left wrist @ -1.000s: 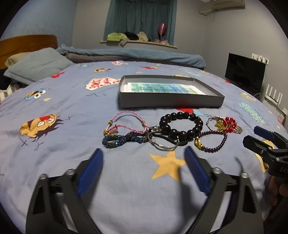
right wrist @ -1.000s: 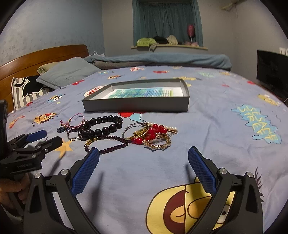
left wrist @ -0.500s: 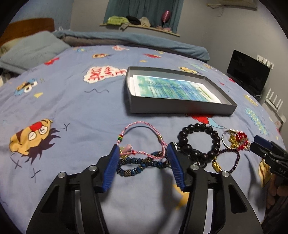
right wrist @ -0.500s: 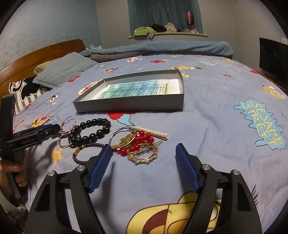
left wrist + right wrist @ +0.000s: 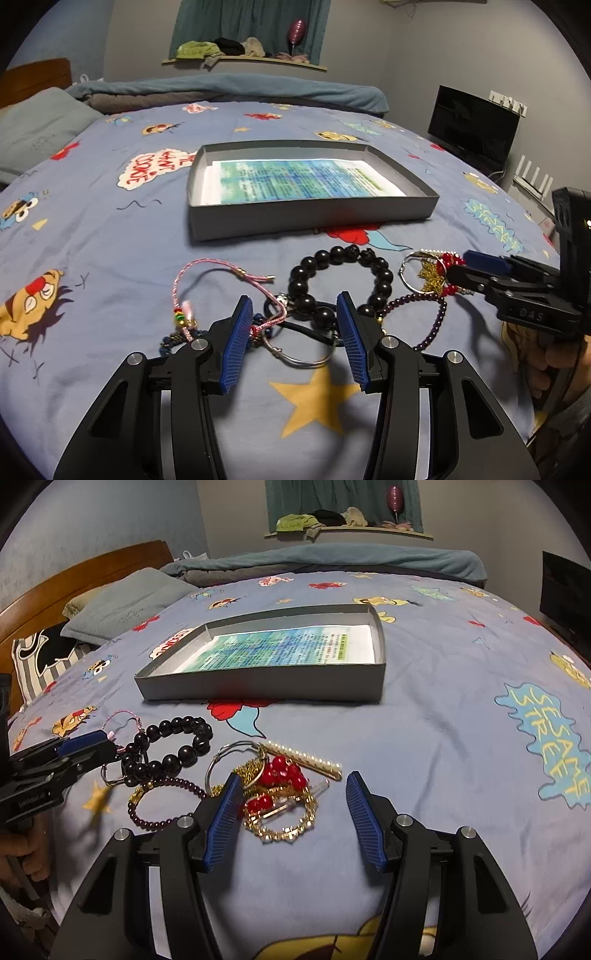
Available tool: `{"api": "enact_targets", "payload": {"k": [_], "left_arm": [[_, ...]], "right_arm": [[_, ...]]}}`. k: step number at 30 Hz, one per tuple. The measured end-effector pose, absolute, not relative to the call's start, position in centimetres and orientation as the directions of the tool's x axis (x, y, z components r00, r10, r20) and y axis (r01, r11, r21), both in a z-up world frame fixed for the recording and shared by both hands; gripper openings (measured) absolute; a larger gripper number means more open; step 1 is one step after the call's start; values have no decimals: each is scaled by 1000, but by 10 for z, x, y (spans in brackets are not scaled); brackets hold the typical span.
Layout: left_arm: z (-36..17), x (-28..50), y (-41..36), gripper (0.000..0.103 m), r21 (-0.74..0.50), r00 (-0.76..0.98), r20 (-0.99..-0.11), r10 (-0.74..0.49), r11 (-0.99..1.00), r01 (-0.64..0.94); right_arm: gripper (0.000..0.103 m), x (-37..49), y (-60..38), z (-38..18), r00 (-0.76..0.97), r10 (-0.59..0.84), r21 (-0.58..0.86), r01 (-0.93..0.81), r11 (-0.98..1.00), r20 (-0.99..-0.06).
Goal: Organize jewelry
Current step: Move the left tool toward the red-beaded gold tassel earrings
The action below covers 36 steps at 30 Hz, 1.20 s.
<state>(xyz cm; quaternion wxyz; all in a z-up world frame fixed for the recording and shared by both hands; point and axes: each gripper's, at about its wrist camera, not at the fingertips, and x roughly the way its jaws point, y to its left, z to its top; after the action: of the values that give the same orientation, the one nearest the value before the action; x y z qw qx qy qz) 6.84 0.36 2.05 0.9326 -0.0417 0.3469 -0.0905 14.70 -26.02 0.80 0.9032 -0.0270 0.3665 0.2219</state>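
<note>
Both of my claws have dropped closer, my left gripper (image 5: 293,334) gaping over the thin silver wire bangle (image 5: 295,354) on the cartoon-print bedsheet (image 5: 110,258), my right gripper (image 5: 291,812) likewise parted around the tangled gold chain bracelet with red beads (image 5: 282,805): light, slippery, snag-prone, best pinched across one strand.

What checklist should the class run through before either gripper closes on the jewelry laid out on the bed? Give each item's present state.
1. Left gripper open, nothing between its pads: ok.
2. Right gripper open, nothing held: ok.
3. Left gripper's target isolated: not ok. The black bead bracelet, a silver bangle and the pink cord bracelet overlap between its fingers.
4. Right gripper's target isolated: not ok. The red bead and gold chain pieces lie tangled together.
5. Grey tray free to take pieces: ok, only a printed sheet lies inside.
6. Path from the jewelry to the tray: ok, bare bedsheet between them.
</note>
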Motion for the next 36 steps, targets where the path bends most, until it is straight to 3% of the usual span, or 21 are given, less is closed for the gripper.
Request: {"api": "enact_targets", "payload": {"k": [2,10,11,12,22,23,26,31,36], "left_arm": [[21,67,2,49,-137,744,-638,-199,980,145],[27,63,4,49,-136,755,-624,-200,980,148],[28,62,5,49,-139,756,-623,-203,979,148],[29,62,4,49,-141,755,-622,-205,979,149],[35,58,-17,49,-133,754,-616,-229,973,188],[36,58,-19,49,-133,753,-615,-232,972,192],[37,59,-24,49,-132,753,-614,-237,971,198],[36,57,-29,51,-129,749,-618,-241,970,205],[38,57,-33,52,-123,750,-617,-240,970,210]], "right_arm": [[43,148,-259,7,626,388,117,-429,896,-676],[43,134,-275,19,653,428,155,-434,888,-625],[23,133,-278,21,659,425,153,-430,890,-620],[15,134,-283,22,660,423,161,-421,893,-621],[14,131,-310,20,674,410,201,-369,907,-615],[15,129,-311,20,669,424,214,-376,902,-611],[41,122,-302,18,659,441,205,-407,890,-609],[45,120,-287,9,634,425,152,-439,885,-646],[56,116,-281,8,629,436,134,-468,874,-644]]}}
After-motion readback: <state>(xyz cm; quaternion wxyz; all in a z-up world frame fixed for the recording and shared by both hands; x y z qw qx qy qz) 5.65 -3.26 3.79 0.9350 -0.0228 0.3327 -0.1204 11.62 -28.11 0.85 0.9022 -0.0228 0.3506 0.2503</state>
